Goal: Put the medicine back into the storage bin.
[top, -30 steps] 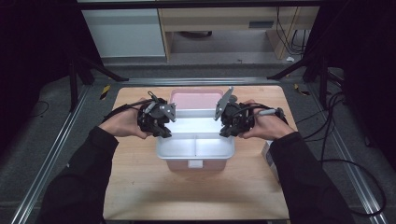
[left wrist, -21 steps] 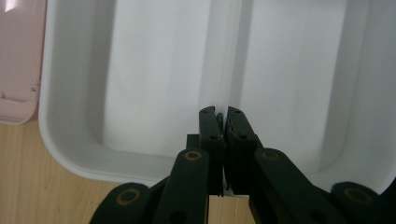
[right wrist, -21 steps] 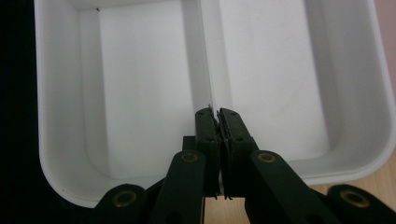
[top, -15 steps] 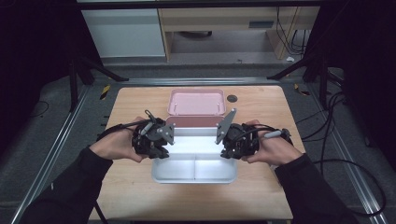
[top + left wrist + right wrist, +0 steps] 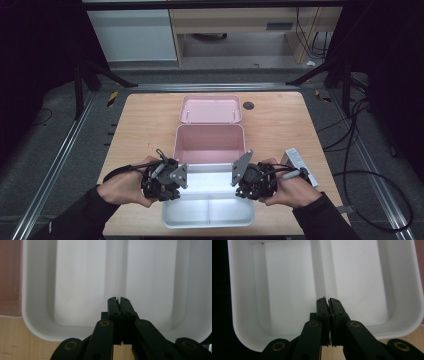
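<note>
**Tray lifted out of the pink box**

Tray (image 5: 207, 210), white and split into two compartments, now sits at the table's (image 5: 145, 125) near edge, clear of the pink box (image 5: 210, 142) it covered a second ago; the lid (image 5: 211, 109) lies behind. Removal looks nearly finished. Left gripper (image 5: 118, 300) and right gripper (image 5: 327, 300) are both clenched on the tray's rim at the centre divider, one at each end.

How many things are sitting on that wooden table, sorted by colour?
Pink: 2, the pink box and its pink lid.
White: 2, the white divided tray and a small white block at the right edge.
Dark: 1, a small round disc.
Total: 5.
</note>
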A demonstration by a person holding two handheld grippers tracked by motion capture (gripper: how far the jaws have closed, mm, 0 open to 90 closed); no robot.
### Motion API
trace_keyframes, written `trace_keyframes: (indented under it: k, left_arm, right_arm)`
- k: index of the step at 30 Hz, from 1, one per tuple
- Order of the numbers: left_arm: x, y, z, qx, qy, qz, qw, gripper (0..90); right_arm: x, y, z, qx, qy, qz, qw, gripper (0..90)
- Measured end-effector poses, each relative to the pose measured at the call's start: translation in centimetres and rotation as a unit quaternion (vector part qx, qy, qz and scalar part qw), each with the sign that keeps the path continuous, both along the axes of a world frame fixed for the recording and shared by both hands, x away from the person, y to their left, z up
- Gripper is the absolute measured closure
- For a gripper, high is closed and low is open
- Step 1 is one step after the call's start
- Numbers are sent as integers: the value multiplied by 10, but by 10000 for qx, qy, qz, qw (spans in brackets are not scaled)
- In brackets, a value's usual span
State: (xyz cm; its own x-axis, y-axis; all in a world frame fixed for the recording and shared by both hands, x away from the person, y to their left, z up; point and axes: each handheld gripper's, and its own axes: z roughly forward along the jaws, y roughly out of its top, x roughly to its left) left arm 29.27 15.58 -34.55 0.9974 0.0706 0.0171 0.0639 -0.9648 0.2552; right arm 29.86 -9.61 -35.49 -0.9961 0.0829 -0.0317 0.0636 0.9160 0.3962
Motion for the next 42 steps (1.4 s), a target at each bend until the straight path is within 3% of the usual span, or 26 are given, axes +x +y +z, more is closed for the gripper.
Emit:
trace_keyframes:
  k: [4,10,22,32,39,42]
  left_arm:
    - [-7,1,-16,-20,133,-47,9999,887]
    - [-6,-1,-44,-16,299,-92,9995,885]
    - [17,-8,-100,43,451,-83,9989,879]
    - [24,-10,-125,140,465,-33,9988,876]
    - [23,-12,-130,228,396,-60,9989,871]
    - [22,-10,-127,124,378,6,9992,856]
  right_arm:
    - [-8,1,-15,0,88,36,10000,872]
    - [-13,2,-39,-86,200,48,9998,876]
    - [1,-3,-96,-173,317,-176,9992,868]
    - [10,2,-118,-349,352,-250,9985,861]
    - [10,5,-127,-469,240,-258,9983,832]
    - [10,4,-125,-421,219,-306,9984,785]
